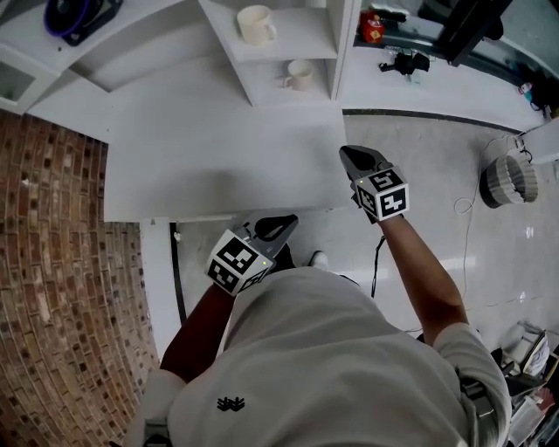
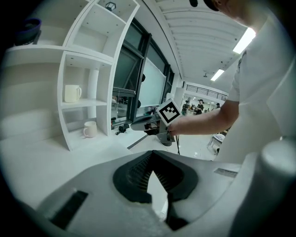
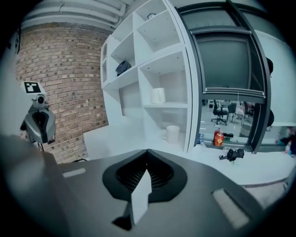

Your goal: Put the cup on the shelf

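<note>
A brick wall (image 1: 52, 288) fills my left side. Beside it the white tabletop (image 1: 218, 148) stretches away from me. The white shelf unit (image 1: 293, 52) stands at its far end, with open compartments stacked one over another.

My left claw (image 1: 291, 221) hangs at the tabletop's near edge and points toward the shelf unit. Its jaws are pressed together at the tips with nothing between them. My right claw (image 1: 348, 154) sits by the tabletop's near right corner, over the grey floor (image 1: 419, 227). It points the same way, and its jaws are also pressed together and hold nothing. Neither claw touches a cup; both are well apart from the shelf unit.

Two pale cups stand in the shelf unit's right-hand column. The upper cup (image 1: 256, 24) rests on a shelf board. It is upright, with its long axis vertical and its mouth up. From overhead, its handle points right.

The lower cup (image 1: 300, 76) is the smaller one and sits in the compartment directly beneath, near the front edge. It is also upright with its mouth up. Its handle points left, toward the middle of the tabletop.
</note>
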Tool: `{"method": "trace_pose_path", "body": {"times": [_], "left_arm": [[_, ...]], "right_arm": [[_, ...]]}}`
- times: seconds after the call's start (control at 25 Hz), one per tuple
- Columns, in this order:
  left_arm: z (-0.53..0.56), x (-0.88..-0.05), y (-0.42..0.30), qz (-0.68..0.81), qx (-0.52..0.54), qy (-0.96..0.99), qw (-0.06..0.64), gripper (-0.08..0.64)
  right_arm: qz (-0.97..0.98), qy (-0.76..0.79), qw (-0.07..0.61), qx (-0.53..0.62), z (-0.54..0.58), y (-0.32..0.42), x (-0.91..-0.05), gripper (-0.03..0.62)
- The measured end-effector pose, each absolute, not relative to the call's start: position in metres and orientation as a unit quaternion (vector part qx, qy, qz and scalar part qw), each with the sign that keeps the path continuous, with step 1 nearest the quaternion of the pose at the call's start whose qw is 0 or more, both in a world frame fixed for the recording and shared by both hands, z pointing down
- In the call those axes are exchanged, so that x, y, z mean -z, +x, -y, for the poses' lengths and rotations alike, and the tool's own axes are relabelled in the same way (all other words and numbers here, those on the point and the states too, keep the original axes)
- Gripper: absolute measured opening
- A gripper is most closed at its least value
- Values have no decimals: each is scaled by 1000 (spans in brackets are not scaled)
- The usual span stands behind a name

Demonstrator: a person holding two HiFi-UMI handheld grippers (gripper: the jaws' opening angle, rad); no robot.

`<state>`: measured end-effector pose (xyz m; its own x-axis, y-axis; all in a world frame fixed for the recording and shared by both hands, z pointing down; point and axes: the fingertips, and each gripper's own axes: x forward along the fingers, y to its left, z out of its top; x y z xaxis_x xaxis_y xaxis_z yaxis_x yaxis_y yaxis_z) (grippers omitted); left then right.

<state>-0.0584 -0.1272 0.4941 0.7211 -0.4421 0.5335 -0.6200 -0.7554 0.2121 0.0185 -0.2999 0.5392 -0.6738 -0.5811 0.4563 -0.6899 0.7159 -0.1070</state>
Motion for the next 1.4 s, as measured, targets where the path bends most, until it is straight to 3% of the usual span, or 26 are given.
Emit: {"method": "trace_pose_path", "body": {"times": [0.8,1.4], "left_arm": [[47,-505,-31,295,-242,906,181,6],[3,-536,-37,307,-253,892,216,6]], "right_arm": [[917,302,221,-139,141,55,-556,12],[935,216,239,-146,62,26,-568,12]]}}
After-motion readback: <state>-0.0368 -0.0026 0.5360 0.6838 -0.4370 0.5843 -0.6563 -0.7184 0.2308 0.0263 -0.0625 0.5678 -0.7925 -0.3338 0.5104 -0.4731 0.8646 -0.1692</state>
